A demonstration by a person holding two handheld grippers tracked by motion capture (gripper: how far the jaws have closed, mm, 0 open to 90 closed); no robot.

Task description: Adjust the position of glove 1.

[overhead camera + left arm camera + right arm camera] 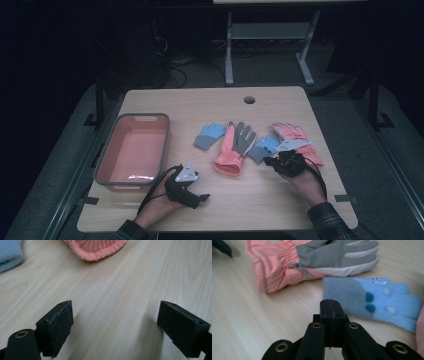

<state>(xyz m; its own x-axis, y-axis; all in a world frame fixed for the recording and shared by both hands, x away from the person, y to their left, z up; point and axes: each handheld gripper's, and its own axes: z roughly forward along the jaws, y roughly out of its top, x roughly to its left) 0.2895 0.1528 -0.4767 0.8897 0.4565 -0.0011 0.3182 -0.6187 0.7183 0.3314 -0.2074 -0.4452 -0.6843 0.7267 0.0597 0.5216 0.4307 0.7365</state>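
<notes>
Right claw (331, 305) pinched together on nothing, blue glove (372, 298) just beyond its tips on the counter (242, 322).

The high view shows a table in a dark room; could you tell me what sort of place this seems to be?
Probably a lab or workshop set up for recording. A plain wooden table with a cable hole stands on grey floor matting, a second workbench frame and loose cables sit behind it, and the surroundings are dark.
</notes>
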